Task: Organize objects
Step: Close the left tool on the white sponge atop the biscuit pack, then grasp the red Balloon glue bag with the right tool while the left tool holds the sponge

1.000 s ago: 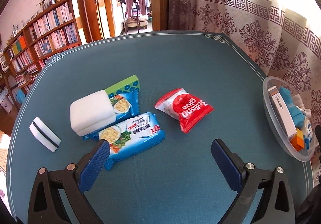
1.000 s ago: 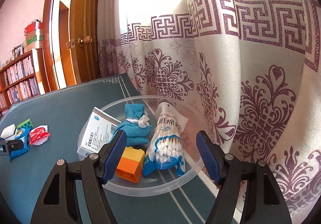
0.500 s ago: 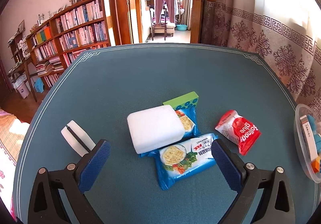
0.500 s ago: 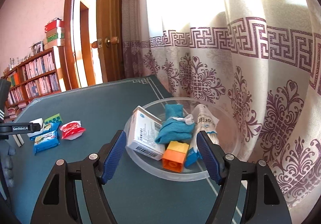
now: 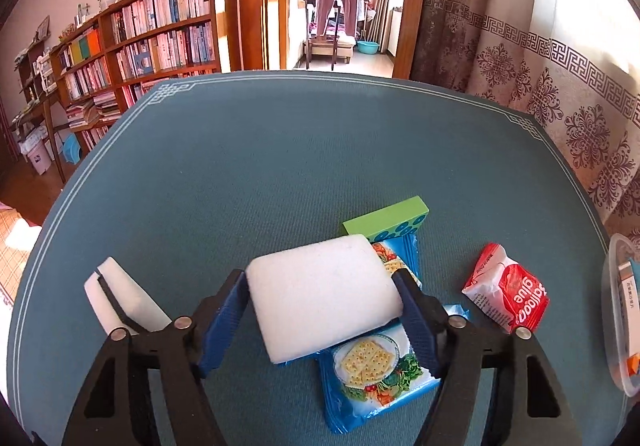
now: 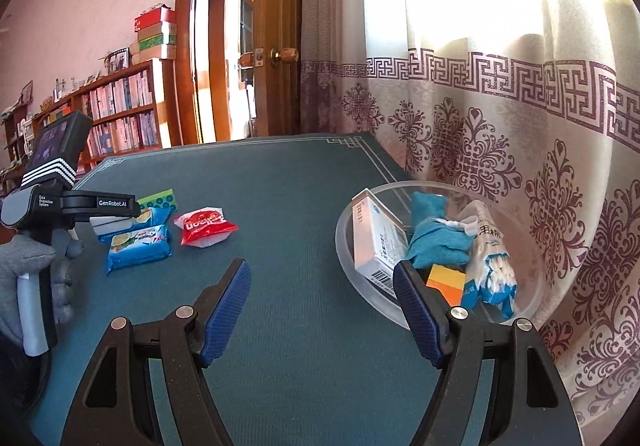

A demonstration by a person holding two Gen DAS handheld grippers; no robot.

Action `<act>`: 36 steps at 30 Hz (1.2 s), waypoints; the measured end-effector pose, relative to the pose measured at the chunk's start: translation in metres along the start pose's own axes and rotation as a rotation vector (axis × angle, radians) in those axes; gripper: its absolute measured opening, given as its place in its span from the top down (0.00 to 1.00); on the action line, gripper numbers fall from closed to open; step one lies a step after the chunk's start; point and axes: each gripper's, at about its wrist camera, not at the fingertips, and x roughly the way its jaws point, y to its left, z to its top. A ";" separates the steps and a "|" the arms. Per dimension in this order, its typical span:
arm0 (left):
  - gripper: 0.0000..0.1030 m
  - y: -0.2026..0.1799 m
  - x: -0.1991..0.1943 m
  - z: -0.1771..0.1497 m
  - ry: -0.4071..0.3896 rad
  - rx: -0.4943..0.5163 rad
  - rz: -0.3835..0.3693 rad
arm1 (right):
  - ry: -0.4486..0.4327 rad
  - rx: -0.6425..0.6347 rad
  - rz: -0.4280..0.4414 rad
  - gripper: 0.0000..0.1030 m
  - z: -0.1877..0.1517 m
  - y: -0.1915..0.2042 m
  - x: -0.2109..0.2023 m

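A white sponge block [image 5: 320, 294] lies on two blue cracker packets [image 5: 374, 370], next to a green box [image 5: 386, 222]. My left gripper [image 5: 322, 320] has its blue fingers against both sides of the sponge, closed on it; it also shows in the right wrist view [image 6: 100, 206]. A red "balloon glue" packet [image 5: 508, 296] lies to the right. A white eraser with a black stripe [image 5: 120, 300] lies to the left. My right gripper [image 6: 322, 308] is open and empty above the table, left of a clear bowl [image 6: 348, 250].
The clear bowl holds a white medicine box [image 6: 374, 242], a teal cloth [image 6: 434, 234], an orange block [image 6: 446, 282] and a cotton-swab bag [image 6: 494, 266]. A patterned curtain [image 6: 520, 106] hangs at the table's right edge. A bookshelf [image 5: 140, 34] and a doorway stand beyond the table [image 5: 280, 166].
My left gripper swung left, moved down over the white sponge and narrowed onto it. My right gripper drew back and left from the bowl, staying open.
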 end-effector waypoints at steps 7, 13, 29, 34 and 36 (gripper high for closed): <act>0.32 0.009 -0.009 -0.001 -0.027 0.000 -0.051 | 0.104 0.023 0.117 0.27 0.004 0.013 0.025; 0.32 0.019 -0.024 0.005 -0.065 -0.025 -0.065 | 0.182 -0.003 0.222 0.27 0.019 0.038 0.061; 0.32 0.029 -0.028 0.009 -0.082 -0.061 -0.076 | 0.298 -0.175 0.336 0.26 0.055 0.106 0.159; 0.32 0.029 -0.027 0.007 -0.078 -0.058 -0.082 | 0.333 -0.177 0.312 0.26 0.048 0.109 0.176; 0.32 0.030 -0.026 0.007 -0.076 -0.062 -0.082 | 0.335 -0.173 0.313 0.27 0.046 0.108 0.178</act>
